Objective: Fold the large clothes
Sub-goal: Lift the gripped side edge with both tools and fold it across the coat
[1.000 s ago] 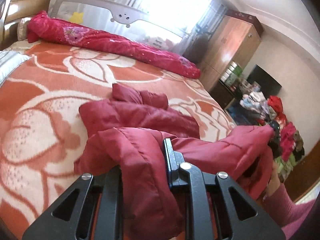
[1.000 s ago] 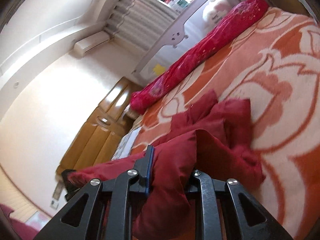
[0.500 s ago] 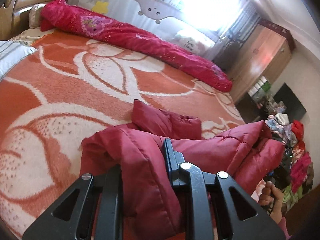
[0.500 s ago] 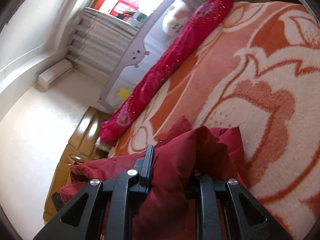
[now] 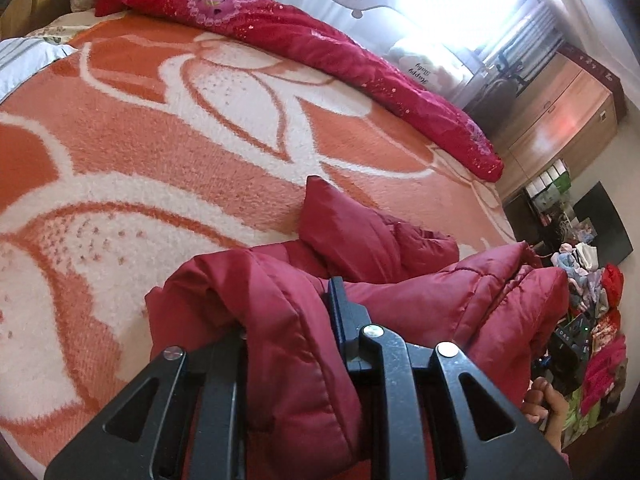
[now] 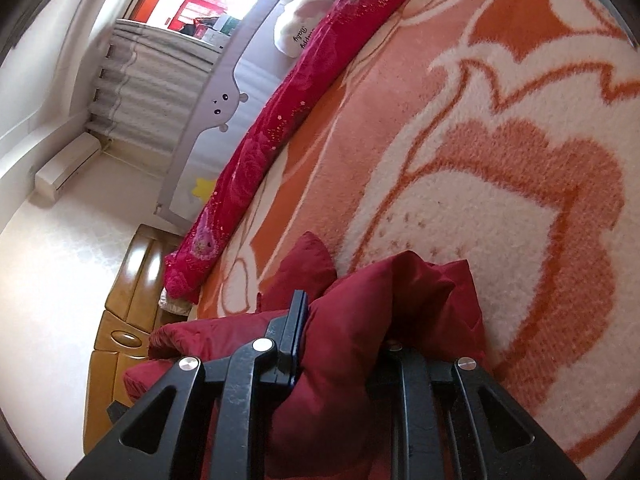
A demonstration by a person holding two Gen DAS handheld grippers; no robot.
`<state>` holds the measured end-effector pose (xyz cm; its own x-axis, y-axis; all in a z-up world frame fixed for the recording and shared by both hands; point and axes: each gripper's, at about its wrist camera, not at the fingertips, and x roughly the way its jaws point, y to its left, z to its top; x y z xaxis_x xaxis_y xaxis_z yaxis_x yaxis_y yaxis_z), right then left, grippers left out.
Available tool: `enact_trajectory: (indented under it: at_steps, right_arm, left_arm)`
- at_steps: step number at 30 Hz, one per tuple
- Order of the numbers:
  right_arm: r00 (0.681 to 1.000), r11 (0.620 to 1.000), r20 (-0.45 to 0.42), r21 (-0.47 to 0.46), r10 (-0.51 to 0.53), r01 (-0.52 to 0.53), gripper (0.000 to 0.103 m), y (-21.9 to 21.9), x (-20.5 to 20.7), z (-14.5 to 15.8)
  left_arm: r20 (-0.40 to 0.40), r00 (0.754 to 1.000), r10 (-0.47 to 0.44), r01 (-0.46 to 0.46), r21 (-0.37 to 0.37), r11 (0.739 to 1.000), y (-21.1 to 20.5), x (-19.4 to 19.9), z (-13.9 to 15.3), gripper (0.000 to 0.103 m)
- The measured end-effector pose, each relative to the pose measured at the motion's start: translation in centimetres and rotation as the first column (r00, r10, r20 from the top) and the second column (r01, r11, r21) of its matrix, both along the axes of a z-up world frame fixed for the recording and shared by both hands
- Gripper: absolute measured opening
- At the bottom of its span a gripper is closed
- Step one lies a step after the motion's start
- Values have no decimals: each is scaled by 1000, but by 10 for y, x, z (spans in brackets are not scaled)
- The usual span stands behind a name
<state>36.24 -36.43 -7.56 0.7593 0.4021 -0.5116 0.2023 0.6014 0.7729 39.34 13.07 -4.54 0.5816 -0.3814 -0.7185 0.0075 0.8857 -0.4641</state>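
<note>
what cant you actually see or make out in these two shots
- Left wrist view: the left gripper fingertips are buried in the red jacket.
- Right wrist view: the right gripper tips are wrapped in the same jacket.
- Jacket's lower part: cut off by both bottom edges.
- Clothes pile: too small to sort.

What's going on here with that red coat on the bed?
A person is folding a puffy dark red jacket on a bed covered by an orange and white floral blanket. Each hand holds a gripper: the left gripper and the right gripper are both clamped on bunched padding, holding that part raised above the blanket. One loose end of the jacket lies on the blanket ahead. A rolled red quilt lies along the far edge of the bed.
</note>
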Motion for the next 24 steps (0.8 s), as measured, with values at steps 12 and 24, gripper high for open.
enact_trajectory:
  at_steps: [12, 24]
  right_arm:
    - [999, 998, -38, -59, -27, 24, 19, 4, 16, -11]
    - [996, 996, -75, -83, -48, 41, 19, 4, 30, -33]
  left_arm:
    - [-45, 999, 17, -18, -15, 1000, 3, 28, -19, 18]
    - [5, 1000, 20, -20, -71, 997, 16, 18, 5, 23]
